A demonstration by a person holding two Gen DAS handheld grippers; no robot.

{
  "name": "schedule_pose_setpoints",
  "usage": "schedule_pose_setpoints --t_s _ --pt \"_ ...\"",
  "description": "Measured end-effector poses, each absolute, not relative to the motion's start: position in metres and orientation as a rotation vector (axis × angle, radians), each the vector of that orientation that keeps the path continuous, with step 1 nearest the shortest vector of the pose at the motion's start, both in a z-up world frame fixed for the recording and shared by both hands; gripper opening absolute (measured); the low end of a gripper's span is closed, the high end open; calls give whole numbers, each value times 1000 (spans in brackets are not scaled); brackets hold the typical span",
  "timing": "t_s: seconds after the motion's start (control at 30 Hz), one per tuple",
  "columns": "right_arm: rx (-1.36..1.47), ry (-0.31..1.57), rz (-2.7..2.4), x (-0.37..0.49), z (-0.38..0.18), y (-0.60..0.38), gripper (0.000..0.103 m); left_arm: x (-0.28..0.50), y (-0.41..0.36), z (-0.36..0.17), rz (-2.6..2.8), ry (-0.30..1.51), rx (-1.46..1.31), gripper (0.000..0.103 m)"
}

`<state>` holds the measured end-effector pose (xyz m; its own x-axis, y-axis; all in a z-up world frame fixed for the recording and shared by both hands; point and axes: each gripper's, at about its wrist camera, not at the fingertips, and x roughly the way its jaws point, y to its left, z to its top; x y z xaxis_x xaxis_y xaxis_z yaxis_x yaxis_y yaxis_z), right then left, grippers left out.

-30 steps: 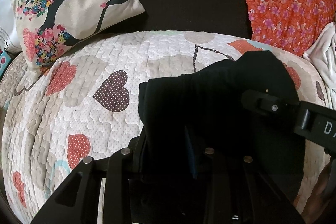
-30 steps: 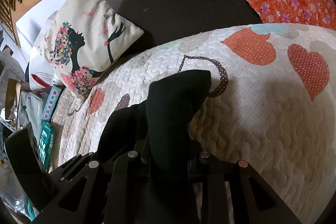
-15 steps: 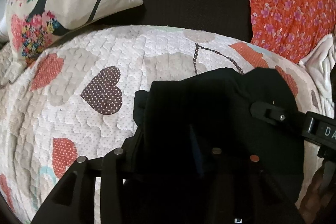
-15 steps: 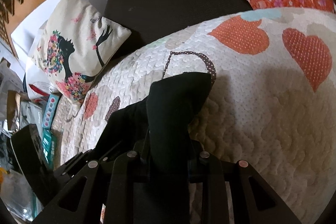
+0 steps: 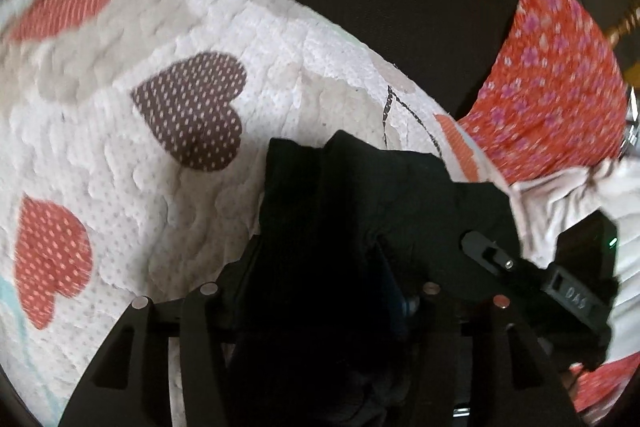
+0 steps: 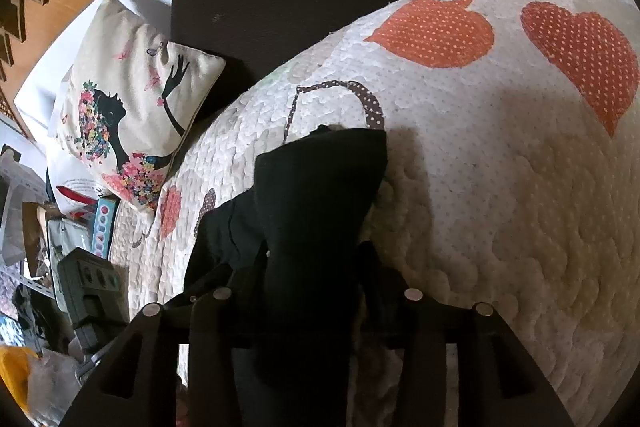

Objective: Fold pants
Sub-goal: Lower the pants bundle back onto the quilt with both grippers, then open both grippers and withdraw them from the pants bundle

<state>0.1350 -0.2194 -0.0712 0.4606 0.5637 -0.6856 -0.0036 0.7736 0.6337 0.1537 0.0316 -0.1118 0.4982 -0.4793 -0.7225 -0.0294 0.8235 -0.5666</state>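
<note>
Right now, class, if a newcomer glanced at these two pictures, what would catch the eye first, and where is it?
First the black pants, bunched between each gripper's fingers at the bottom centre of both views. Next the white quilt under them, with orange and brown dotted hearts. Then the cushion printed with a flower-dressed silhouette, at the left in the right wrist view, and the orange floral fabric at the right in the left wrist view.

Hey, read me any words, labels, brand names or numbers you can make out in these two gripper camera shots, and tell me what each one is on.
"DAS", as far as it shows: white letters on the right gripper's black body, seen from the left wrist camera; the end may be cut off.
Colourful boxes beside the pillow: print too small to read.
Black pants and heart quilt: no text.
</note>
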Motion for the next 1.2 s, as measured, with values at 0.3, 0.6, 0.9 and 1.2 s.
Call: schedule_pose_setpoints --t_s 0.3,0.6,0.9,1.2 --pt "586 1019 317 116 -52 -230 62 150 52 -115 -347 1061 -700 56" --pt "526 1046 222 103 -64 -234 69 150 49 -111 -353 1093 -669 60" --pt "485 970 189 58 -11 -233 71 101 55 -84 -234 1135 -518 68" --pt "418 947 166 -37 22 -201 71 -5 50 -15 -70 964 -247 68"
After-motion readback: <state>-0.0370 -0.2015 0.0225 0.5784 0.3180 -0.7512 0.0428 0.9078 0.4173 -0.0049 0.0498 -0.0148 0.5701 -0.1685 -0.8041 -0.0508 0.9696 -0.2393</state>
